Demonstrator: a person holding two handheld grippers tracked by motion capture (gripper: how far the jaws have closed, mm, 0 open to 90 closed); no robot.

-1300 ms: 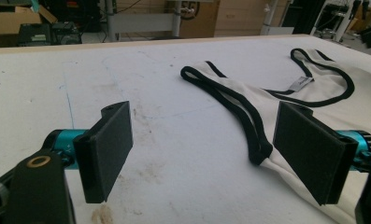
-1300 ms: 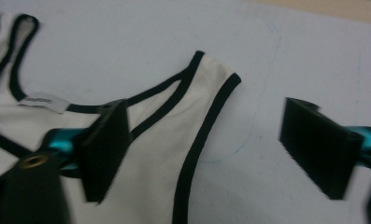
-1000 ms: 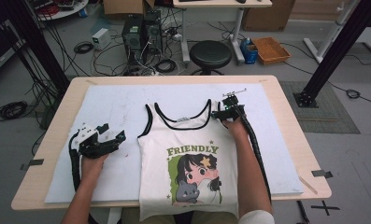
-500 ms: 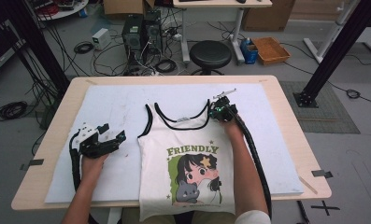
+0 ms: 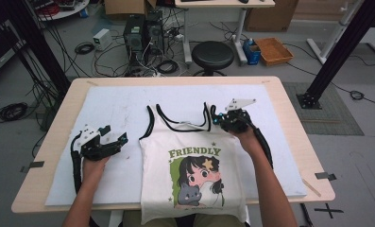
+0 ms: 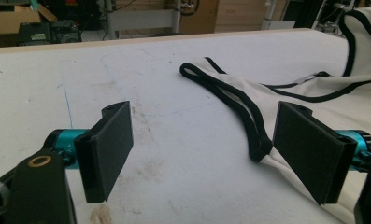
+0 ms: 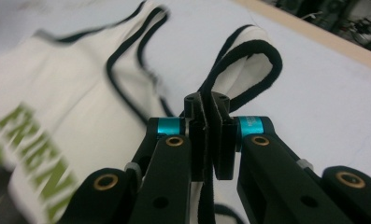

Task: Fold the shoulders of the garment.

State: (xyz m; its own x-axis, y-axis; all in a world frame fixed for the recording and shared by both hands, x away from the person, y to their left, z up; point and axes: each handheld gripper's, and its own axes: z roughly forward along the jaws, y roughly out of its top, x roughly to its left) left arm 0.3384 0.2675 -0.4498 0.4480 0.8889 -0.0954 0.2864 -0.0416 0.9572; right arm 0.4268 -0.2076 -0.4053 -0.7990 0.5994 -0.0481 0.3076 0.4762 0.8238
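Observation:
A white tank top [image 5: 190, 161] with black trim and a "FRIENDLY" cartoon print lies flat on the white mat, its hem hanging over the near edge. My right gripper [image 5: 215, 119] is shut on the top's right shoulder strap [image 7: 262, 51], whose black-edged loop sticks out beyond the closed pads [image 7: 223, 135] and is raised a little off the mat. My left gripper [image 5: 115, 137] rests open on the mat to the left of the top. Nothing is between its pads [image 6: 110, 149]. The left shoulder strap [image 6: 230, 88] lies just ahead of it, near one pad.
The white mat [image 5: 119, 109] covers most of the wooden table [image 5: 289, 109]. Bare mat lies left of the top and behind it. A stool [image 5: 212, 54], computer towers, cables and a black frame leg [image 5: 331, 52] stand on the floor beyond the table.
My right gripper has closed on the right shoulder strap and shifted a little, lifting the strap. The left gripper has stayed where it was.

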